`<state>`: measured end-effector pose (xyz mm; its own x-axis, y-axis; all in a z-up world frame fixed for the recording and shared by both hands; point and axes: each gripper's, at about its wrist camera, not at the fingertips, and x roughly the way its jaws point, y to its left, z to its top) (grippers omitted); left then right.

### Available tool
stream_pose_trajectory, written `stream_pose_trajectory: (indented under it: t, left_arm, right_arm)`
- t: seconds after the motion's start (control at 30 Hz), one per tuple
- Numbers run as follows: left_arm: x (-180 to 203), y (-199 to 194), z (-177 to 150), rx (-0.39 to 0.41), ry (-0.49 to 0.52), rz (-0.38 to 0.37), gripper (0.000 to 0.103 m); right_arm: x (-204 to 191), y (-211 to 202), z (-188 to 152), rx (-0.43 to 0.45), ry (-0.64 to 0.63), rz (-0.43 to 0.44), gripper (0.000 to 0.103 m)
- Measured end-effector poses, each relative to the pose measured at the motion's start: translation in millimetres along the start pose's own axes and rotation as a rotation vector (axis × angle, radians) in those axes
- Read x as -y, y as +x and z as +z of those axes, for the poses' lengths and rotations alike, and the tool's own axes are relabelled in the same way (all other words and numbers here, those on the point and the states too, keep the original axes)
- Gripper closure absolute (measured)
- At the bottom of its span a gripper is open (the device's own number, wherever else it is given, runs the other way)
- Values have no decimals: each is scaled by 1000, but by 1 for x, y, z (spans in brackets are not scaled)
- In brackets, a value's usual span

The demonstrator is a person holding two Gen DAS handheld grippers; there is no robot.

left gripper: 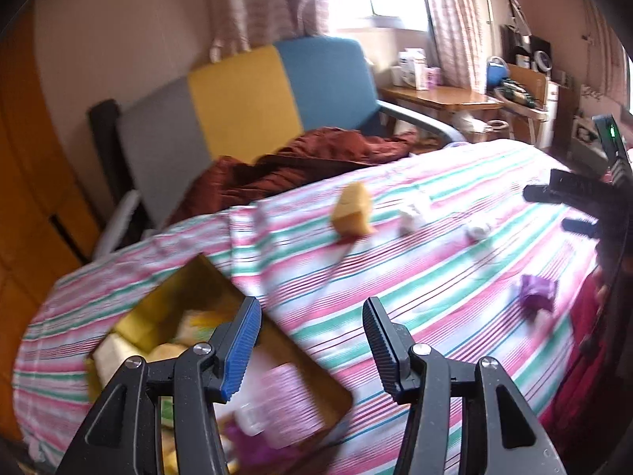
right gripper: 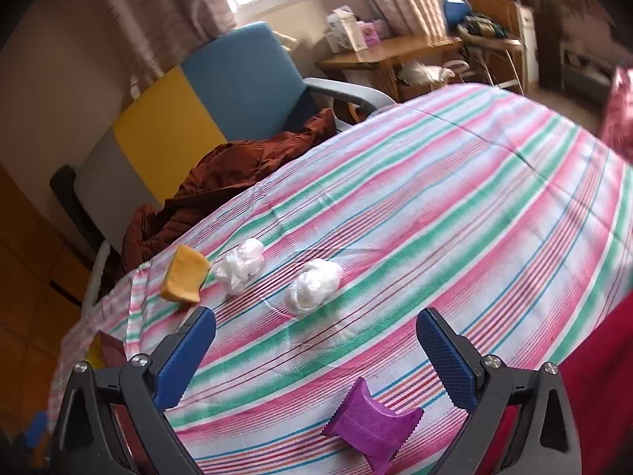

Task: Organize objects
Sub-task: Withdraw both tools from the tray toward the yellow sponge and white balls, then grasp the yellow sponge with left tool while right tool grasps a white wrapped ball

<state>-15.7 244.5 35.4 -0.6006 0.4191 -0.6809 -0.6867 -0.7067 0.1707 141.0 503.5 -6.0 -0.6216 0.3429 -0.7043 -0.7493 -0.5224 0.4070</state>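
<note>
On the striped bed cover (right gripper: 435, 206) lie an orange sponge (right gripper: 184, 274), two white crumpled plastic balls (right gripper: 240, 263) (right gripper: 312, 285) and a purple packet (right gripper: 374, 429). My right gripper (right gripper: 315, 350) is open and empty, with the purple packet just below and between its fingers. My left gripper (left gripper: 311, 346) is open and empty above the right edge of an open cardboard box (left gripper: 316, 380) that holds several items. The left wrist view shows the sponge (left gripper: 353, 214), the white balls (left gripper: 413, 213) (left gripper: 478, 230), the purple packet (left gripper: 537, 291) and the right gripper (left gripper: 554, 208) at far right.
A dark red garment (right gripper: 221, 182) lies at the bed's far edge. Behind it stands a grey, yellow and blue sofa (right gripper: 166, 126). A wooden desk (right gripper: 387, 51) with clutter stands by the window. Red fabric (right gripper: 593, 356) lies at the bed's right side.
</note>
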Motion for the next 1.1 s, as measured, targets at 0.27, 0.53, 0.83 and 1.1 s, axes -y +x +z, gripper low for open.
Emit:
stream_pose_trajectory:
  t: [0.27,0.53,0.83,1.1]
  left_arm:
    - [22,45,41,-47,0,-105,49]
    - [16,126,87,-155,-57,-161,49]
    - [10,228,115,-302,-180,-227,49]
    - [13,273,116,-332,-157,-178,42]
  right_arm:
    - [8,9,0,-55,61,50,1]
    - [9,13,-3,-96,75,103,0]
    - [3,27,-9,-174,47,119,0]
    - [4,35,-10,-204,46,101,0]
